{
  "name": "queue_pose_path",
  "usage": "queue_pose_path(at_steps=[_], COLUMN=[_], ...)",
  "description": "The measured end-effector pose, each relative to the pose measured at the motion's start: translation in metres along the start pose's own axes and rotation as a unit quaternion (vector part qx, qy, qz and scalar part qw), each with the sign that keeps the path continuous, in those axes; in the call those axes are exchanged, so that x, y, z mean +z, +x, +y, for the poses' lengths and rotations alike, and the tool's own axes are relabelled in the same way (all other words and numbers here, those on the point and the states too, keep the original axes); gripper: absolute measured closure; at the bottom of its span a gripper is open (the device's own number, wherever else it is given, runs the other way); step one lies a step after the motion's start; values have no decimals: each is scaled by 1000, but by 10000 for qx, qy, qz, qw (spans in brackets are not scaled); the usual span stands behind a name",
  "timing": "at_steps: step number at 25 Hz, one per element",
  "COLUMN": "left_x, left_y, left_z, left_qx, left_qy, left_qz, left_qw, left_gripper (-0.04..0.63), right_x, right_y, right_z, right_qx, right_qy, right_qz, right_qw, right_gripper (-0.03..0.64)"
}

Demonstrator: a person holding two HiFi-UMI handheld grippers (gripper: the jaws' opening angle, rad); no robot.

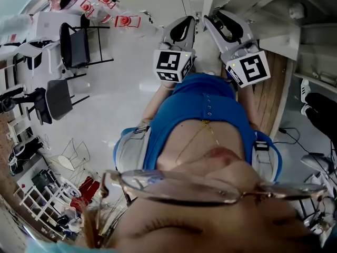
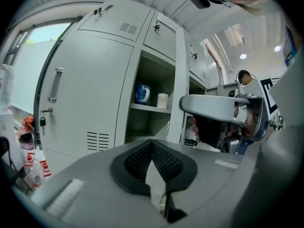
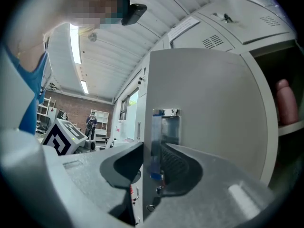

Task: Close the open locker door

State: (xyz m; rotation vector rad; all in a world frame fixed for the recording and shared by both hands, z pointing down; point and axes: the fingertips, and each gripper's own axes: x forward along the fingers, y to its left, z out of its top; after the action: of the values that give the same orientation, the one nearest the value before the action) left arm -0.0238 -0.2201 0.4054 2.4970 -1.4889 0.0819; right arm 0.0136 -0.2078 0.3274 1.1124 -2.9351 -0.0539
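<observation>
The open locker door [image 3: 209,108] is a pale grey panel that fills the right gripper view. Its edge, with a metal latch plate [image 3: 166,127], stands between the jaws of my right gripper [image 3: 152,148], whose pads press on both sides. In the left gripper view the same door shows edge-on [image 2: 181,70], with the right gripper [image 2: 213,108] on it. My left gripper [image 2: 152,144] is held free in front of the open compartment [image 2: 152,118], shut on nothing. From the head view both grippers, left [image 1: 179,28] and right [image 1: 221,20], point at the lockers.
On the compartment's shelf sit a blue mug [image 2: 141,94] and a white cup [image 2: 162,99]. A closed locker door with a handle [image 2: 57,84] is to the left. A pink bottle [image 3: 285,101] stands in a compartment beyond the door. Black chairs [image 1: 76,44] stand on the floor at the left.
</observation>
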Motion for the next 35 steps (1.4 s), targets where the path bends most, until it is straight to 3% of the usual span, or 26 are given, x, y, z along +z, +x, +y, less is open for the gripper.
queue_pose_path(at_steps=[12, 35], left_x=[10, 12], left_y=[12, 31], left_z=[41, 93], left_qx=[-124, -502], left_qy=[-20, -1], left_qz=[-69, -18], left_qw=[9999, 9987], left_gripper=[595, 595], right_x=[-3, -9], right_y=[46, 103], right_z=[-16, -53], right_qx=[-448, -734], right_qy=[-83, 199], right_qz=[7, -133], right_qw=[9990, 9970], right_gripper=[508, 541])
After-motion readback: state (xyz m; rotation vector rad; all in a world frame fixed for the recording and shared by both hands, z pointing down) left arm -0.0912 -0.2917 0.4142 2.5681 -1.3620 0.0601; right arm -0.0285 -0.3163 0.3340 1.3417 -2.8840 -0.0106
